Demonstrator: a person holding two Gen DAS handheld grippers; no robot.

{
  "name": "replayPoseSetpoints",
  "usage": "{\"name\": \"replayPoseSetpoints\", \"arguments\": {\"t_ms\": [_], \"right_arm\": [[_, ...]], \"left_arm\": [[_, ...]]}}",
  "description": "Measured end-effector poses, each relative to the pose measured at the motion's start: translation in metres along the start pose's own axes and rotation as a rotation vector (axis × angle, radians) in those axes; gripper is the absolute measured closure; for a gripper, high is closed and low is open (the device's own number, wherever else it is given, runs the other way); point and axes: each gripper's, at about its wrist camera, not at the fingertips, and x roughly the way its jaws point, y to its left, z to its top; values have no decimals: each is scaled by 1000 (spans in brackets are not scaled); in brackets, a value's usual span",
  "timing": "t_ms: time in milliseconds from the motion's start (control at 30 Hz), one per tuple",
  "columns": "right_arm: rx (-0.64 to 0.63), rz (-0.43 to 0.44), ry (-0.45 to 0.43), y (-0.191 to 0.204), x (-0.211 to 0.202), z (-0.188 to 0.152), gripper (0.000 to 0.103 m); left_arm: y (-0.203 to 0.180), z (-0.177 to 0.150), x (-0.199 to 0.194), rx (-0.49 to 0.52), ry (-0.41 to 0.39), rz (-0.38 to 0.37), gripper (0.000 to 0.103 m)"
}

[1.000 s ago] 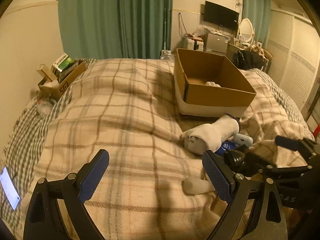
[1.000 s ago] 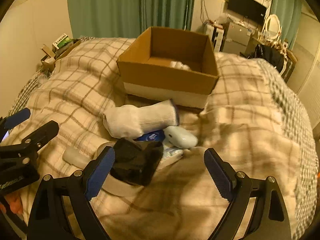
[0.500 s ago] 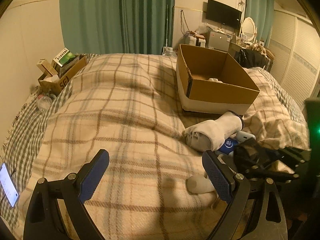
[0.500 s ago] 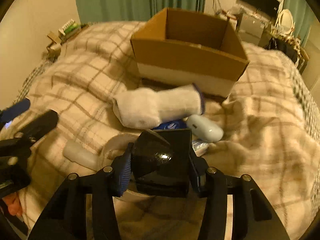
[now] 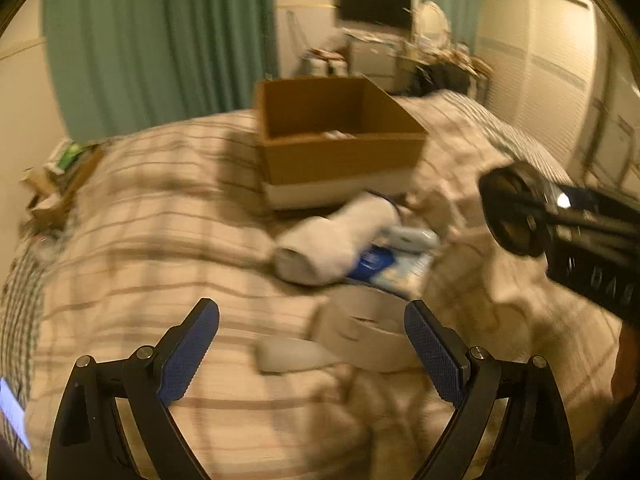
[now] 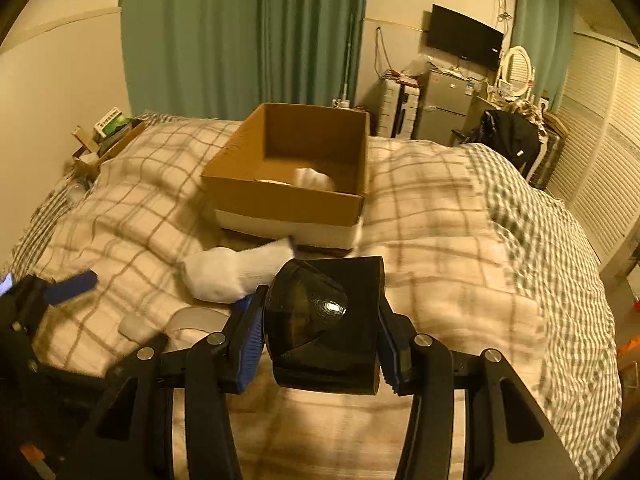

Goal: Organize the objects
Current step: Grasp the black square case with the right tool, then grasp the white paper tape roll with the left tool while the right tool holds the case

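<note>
Right tongs [image 6: 320, 340] were clamped on a glossy black cylindrical container [image 6: 324, 328], lifted toward the brown cardboard box [image 6: 292, 204] mid-bed, presumably for stowing, while left tongs [image 5: 312, 344] gaped empty.

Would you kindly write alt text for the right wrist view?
The right tool is shut on a black cup-like object, held above a plaid bed cover. Beyond it lie a white sock and an open cardboard box.
</note>
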Motion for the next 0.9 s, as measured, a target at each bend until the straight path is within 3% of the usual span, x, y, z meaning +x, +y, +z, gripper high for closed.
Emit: {"name": "replayPoseSetpoints", "arguments": {"t_ms": [233, 333, 400, 467, 700, 900], "right_arm": [[25, 19, 16, -8, 6, -7, 55], [31, 23, 22, -9, 8, -10, 55], [37, 26, 24, -11, 8, -11, 55], [41, 24, 24, -11, 7, -12, 55], [31, 7, 18, -9, 2, -13, 55], [30, 2, 2, -9, -12, -15, 55]], "left_arm": [[-34, -10, 29, 130, 97, -12, 6], [-39, -10, 41, 141, 120, -34, 8], [-38, -9, 51, 129, 151, -64, 18], [-36, -9, 58, 116, 163, -64, 19], [-34, -10, 50, 99, 135, -78, 20], [-27, -4, 20, 51, 37, -97, 21]]}}
